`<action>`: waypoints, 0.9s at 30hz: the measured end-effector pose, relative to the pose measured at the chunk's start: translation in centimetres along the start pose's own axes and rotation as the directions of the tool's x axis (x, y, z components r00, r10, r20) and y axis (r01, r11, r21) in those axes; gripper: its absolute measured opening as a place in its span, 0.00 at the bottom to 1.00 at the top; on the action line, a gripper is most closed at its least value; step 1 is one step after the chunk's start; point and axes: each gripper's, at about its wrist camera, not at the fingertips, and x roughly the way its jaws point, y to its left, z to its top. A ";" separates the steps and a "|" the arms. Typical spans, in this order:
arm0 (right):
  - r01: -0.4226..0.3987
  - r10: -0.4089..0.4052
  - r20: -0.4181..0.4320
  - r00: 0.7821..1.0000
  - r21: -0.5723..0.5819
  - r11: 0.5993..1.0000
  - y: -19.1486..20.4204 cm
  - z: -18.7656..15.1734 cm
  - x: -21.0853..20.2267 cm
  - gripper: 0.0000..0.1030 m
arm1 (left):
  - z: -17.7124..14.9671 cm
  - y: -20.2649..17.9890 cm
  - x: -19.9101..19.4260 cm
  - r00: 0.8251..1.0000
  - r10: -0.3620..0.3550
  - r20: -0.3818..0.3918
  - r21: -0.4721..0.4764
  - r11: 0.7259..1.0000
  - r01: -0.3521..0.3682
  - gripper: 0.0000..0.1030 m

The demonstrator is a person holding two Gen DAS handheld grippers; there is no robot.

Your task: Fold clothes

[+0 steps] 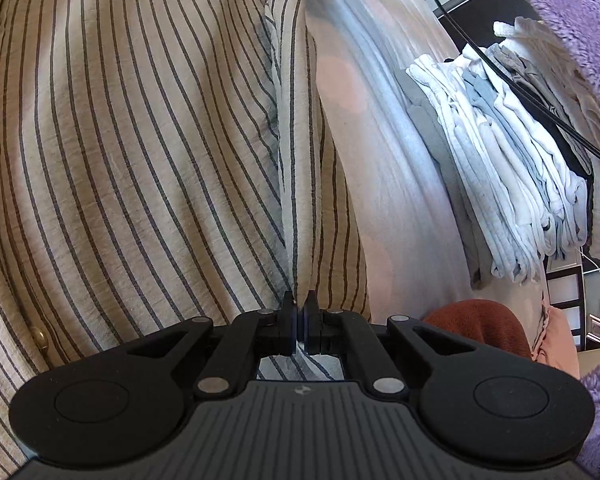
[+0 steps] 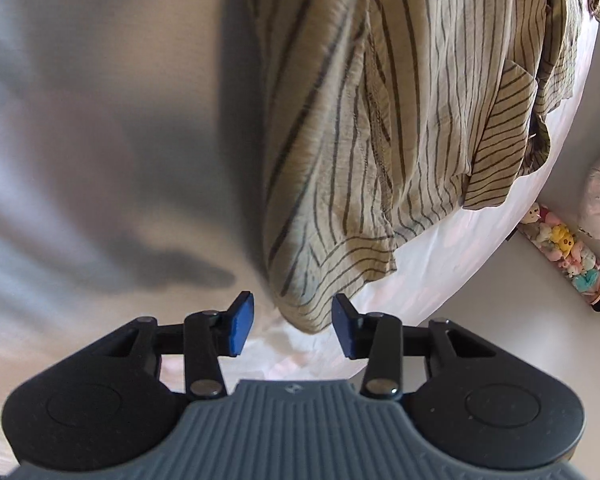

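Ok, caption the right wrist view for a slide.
Right gripper open, its blue pads flanking the hanging corner of the striped shirt above the white bed sheet.

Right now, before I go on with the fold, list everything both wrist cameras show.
striped shirt: one, beige with dark stripes, spread on the sheet in the left view, hanging bunched in the right view.
bed sheet: one, white, under the shirt.
folded pile: one stack, white and grey, beside the shirt on the sheet.
rust cloth: one, reddish brown, near edge of the bed.
plush toys: a row, mixed colours, on the floor by the bed.
purple fleece sleeve: one, upper right of the left view.
left tongs: black, shut on a shirt fold.
right tongs: blue pads, open, shirt corner between them, untouched.
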 end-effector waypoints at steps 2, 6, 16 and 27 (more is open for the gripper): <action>-0.013 0.013 -0.009 1.000 0.011 1.000 -0.2 0.2 0.5 0.20 | 0.0 0.1 -0.1 1.000 -0.014 0.004 -0.003 1.000 0.014 0.01; -0.016 0.018 -0.042 0.999 0.049 0.999 -1.6 0.6 0.8 0.07 | -0.2 0.1 -0.7 0.999 -0.048 0.018 -0.003 0.999 0.048 0.01; 0.062 -0.061 -0.075 0.995 0.021 0.998 -10.0 1.9 -1.5 0.05 | -1.9 -0.8 -4.0 0.989 -0.125 0.084 0.010 0.992 0.124 0.00; 0.116 -0.117 -0.045 0.992 -0.033 0.993 -20.5 6.8 0.1 0.05 | -7.4 2.8 -9.1 0.962 -0.137 0.236 -0.109 0.980 0.167 0.00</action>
